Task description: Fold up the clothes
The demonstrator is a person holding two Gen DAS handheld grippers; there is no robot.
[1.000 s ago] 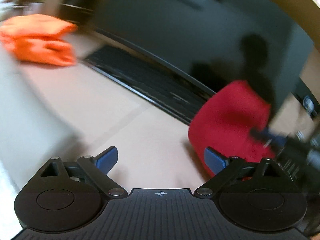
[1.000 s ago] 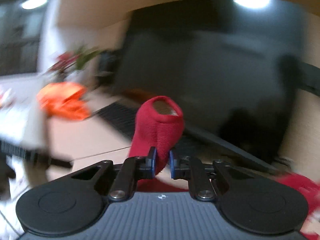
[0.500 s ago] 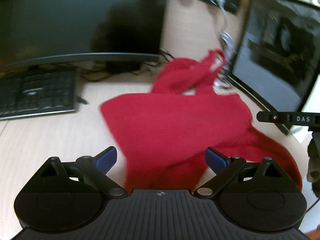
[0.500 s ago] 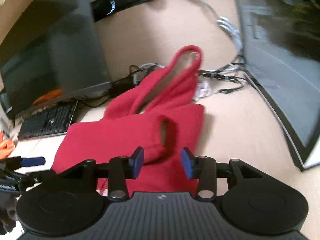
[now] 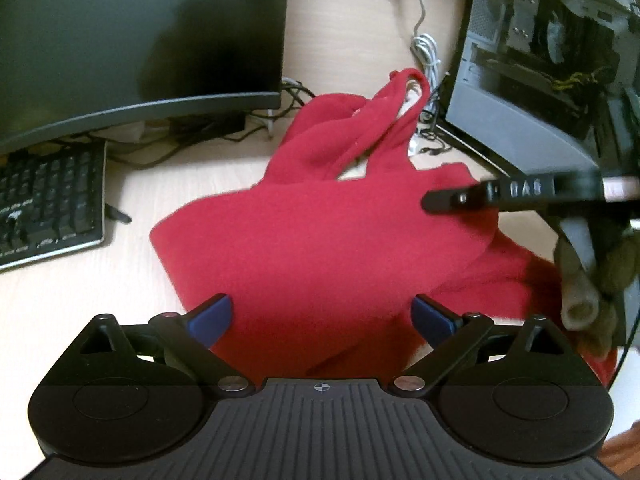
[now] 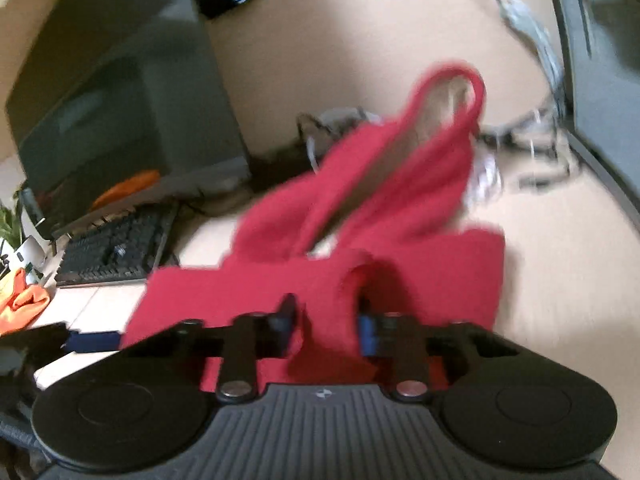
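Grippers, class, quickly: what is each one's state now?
Left hand-held gripper: open, holding nothing.
Right hand-held gripper: closing on a fold of the red garment.

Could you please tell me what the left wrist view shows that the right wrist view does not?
Only the left wrist view shows the open left gripper and the glass-sided computer case. Only the right wrist view shows the orange cloth and the right gripper closing around a fold of cloth. Both show the red garment, keyboard and monitor.

A pale wooden desk (image 5: 72,288) carries everything — a red garment (image 5: 320,240) spread mid-surface, a black keyboard (image 5: 44,200) to its left, tangled cables (image 5: 424,60) far behind, orange cloth (image 6: 22,304) far left.
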